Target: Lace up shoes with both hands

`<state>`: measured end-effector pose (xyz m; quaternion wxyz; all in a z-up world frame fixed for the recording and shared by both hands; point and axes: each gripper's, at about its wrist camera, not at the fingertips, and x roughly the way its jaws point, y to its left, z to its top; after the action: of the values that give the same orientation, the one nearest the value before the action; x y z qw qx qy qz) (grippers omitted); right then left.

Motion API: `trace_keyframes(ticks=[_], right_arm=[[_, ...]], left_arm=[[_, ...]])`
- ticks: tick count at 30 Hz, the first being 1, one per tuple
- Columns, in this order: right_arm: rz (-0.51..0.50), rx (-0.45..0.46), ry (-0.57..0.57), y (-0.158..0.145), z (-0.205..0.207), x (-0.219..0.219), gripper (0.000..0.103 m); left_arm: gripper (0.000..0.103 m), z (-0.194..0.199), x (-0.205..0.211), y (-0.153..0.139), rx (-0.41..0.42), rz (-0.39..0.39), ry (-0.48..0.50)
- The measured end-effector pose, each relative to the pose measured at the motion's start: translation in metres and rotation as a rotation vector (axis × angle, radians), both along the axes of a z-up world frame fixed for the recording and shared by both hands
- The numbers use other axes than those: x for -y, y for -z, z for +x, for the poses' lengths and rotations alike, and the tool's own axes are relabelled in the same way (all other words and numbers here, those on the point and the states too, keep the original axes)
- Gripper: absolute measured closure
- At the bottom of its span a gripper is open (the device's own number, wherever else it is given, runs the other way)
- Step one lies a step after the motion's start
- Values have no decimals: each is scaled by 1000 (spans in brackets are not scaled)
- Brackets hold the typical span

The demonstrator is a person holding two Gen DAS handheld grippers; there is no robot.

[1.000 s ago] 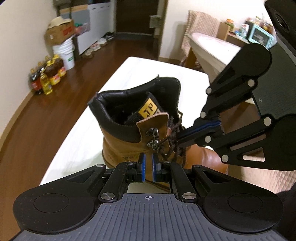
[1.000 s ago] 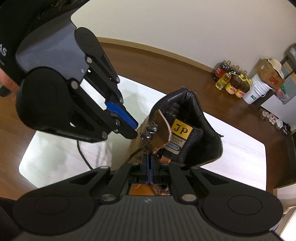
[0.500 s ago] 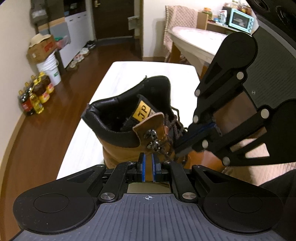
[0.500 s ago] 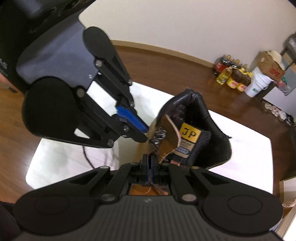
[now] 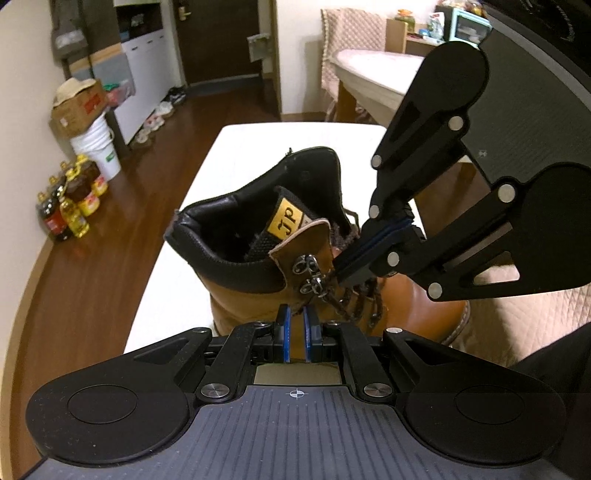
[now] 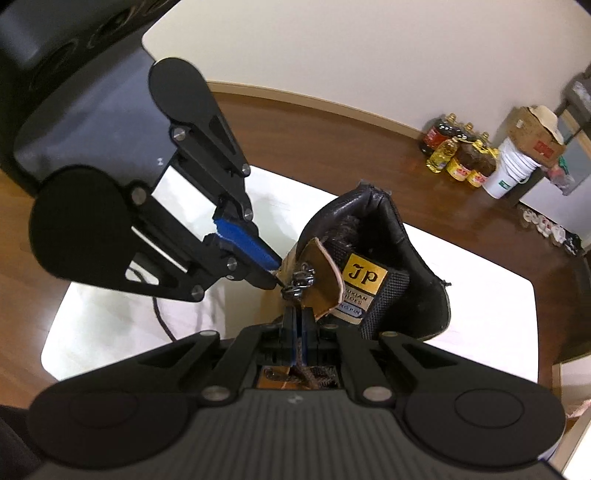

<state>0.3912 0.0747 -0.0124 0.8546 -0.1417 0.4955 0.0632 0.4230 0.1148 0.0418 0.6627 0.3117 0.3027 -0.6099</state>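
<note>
Slightly widened since earlier, the left gripper point(image 5: 296, 320) is empty; the lace point(image 5: 347, 302) is clenched by the right gripper point(image 5: 338, 271) at the boot point(image 5: 251, 295).

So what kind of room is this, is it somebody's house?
Most likely a home. There are shoes lined up on the wooden floor by a door, cooking oil bottles against the wall, and a small oven on a shelf behind the dining table.
</note>
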Motion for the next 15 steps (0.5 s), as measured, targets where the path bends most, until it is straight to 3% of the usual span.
trace_keyframes(ticks=[7,15], right_arm=[[5,7,-24,2,2,0,100],[20,29,-20,2,-4,1,99]], left_arm=[[96,-5,7,2,59,30,77],[102,-9,11,1,24,36,98]])
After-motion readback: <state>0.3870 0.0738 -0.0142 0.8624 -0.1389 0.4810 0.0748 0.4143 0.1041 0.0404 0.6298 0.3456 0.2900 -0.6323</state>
